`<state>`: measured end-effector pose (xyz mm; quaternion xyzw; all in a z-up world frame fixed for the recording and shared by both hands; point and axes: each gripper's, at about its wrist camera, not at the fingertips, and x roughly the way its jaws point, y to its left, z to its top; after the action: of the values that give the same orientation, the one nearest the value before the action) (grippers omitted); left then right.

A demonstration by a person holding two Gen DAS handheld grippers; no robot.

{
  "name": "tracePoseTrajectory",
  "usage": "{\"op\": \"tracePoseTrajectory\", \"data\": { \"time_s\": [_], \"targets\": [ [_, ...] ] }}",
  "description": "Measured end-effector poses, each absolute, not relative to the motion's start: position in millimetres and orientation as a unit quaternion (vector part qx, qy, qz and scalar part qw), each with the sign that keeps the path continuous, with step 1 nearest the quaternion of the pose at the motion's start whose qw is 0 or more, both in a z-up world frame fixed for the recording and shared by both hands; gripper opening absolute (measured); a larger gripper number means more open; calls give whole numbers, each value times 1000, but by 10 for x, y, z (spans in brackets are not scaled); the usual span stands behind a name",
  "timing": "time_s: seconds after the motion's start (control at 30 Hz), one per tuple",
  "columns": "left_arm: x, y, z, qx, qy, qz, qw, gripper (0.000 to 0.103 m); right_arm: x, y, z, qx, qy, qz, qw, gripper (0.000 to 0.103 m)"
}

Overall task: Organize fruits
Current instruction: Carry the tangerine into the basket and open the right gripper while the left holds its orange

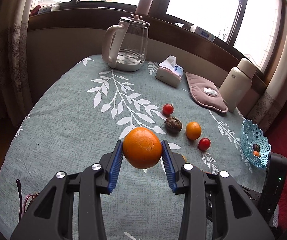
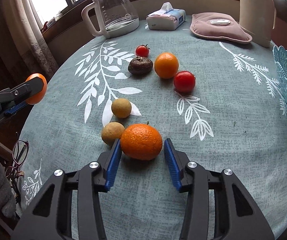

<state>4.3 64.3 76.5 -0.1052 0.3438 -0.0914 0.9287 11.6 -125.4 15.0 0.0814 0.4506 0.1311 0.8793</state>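
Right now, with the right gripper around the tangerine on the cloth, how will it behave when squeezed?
The tangerine looks round, so it may roll against the brown fruit beside it. Its pebbled peel probably grips well. The right gripper is open; one pad looks clear.

Daylight from windows (image 1: 201,6) behind tabletop (image 1: 67,120), panes blown out white. Soft, short shadows under fruit. Room edges dim. Strong fisheye bending, dark corners. Focus sharp throughout, no blur.
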Motion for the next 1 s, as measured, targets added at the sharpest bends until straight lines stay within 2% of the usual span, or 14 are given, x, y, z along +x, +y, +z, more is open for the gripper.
{"op": "tracePoseTrajectory", "data": {
  "time_s": [0.47,1.0],
  "targets": [
    [20,559,740,-98,347,-98,928,39,-9,-1584,476,100,411,104,900,41],
    [-16,478,725,-92,349,-105,927,39,-194,-2903,833,154,361,-26,919,41]
  ]
}}
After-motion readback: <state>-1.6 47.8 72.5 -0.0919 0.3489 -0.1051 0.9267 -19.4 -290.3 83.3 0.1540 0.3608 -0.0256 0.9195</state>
